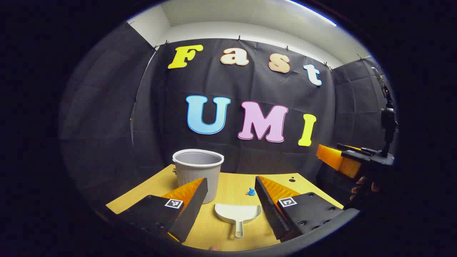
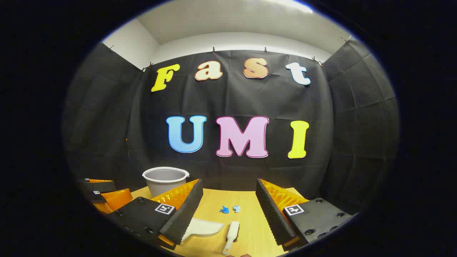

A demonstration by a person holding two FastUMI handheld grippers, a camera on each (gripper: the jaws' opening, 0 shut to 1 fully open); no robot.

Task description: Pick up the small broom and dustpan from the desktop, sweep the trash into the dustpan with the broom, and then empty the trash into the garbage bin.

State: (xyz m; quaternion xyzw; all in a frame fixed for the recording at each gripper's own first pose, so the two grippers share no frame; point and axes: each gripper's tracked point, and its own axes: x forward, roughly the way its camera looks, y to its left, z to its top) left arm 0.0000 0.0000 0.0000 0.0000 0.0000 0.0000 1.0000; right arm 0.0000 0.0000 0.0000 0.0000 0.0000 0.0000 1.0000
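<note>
Left gripper view, nearest first: the left gripper (image 1: 230,207) hangs above the yellow wooden desktop (image 1: 142,194) with its fingers spread wide, nothing between them. Framed in that gap lies the dustpan (image 1: 238,213), a small pale grey-white plastic scoop (shallow, flat-bottomed, with a short handle ending in a hanging hole), handle pointing toward the camera, mouth pointing away. Just beyond the dustpan's mouth and slightly right sits a crumpled blue scrap of trash (image 1: 251,192). Behind and left of the dustpan stands the garbage bin (image 1: 198,173), a light grey ribbed bucket with a rolled white rim, upright, open-topped. Well to the right of the dustpan, off the desk edge, the right gripper (image 1: 342,157) is held up in a hand (image 1: 364,187).

Right gripper view, nearest first: the right gripper (image 2: 228,214) also has its fingers wide apart, holding nothing. The small broom (image 2: 231,235) (white, a short brush with a slim handle) lies flat just right of the dustpan (image 2: 203,227), apart from it. Beyond the dustpan lie two bits of trash (image 2: 225,209), one deep blue, one paler, side by side. The garbage bin (image 2: 165,180) stands farther back, left of the dustpan. The left gripper (image 2: 101,192) shows farther left; cannot tell its finger spacing from here.
</note>
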